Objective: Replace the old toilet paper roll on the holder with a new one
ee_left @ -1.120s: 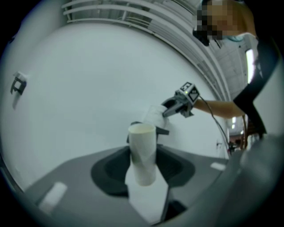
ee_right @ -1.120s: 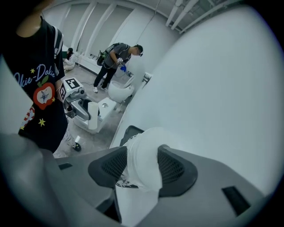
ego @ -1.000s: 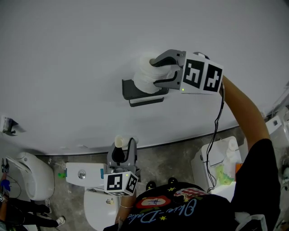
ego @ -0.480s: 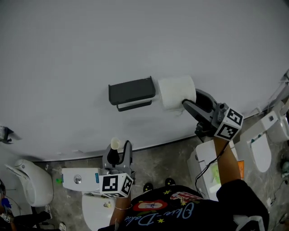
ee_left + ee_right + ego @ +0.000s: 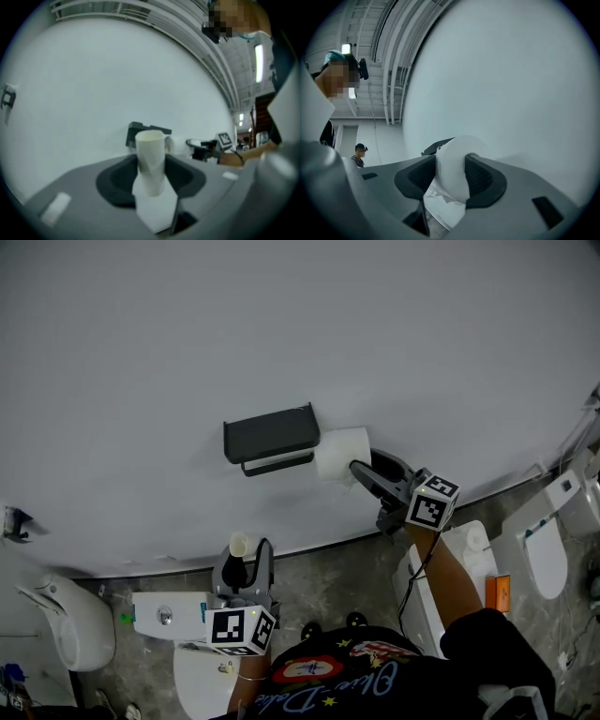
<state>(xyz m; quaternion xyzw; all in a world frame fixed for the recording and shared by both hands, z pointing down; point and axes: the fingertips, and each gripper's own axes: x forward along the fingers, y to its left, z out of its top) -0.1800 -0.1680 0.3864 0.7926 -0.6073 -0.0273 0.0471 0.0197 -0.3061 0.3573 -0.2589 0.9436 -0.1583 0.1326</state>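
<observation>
The black wall holder [image 5: 270, 437] carries no roll. Just off its right end is the new white toilet paper roll [image 5: 342, 456], gripped by my right gripper [image 5: 364, 468], whose jaws are closing on it. In the right gripper view the roll [image 5: 454, 164] fills the gap between the pads, with the holder [image 5: 436, 146] behind it. My left gripper [image 5: 246, 554] is low down, over a toilet, and is shut on the empty cardboard tube [image 5: 239, 545]. That tube [image 5: 151, 161] stands upright between the jaws in the left gripper view, where the holder [image 5: 140, 131] also shows.
The plain white wall [image 5: 281, 334] fills the upper view. Below it are a white cistern [image 5: 169, 615] under my left gripper, a toilet [image 5: 56, 615] at far left, another toilet [image 5: 548, 545] at right, and a white unit [image 5: 450, 568] with an orange item [image 5: 498, 592].
My right gripper has come away from the front of the holder, moved right and down, and rolled over, with the white roll in it. The left gripper and tube stayed put.
</observation>
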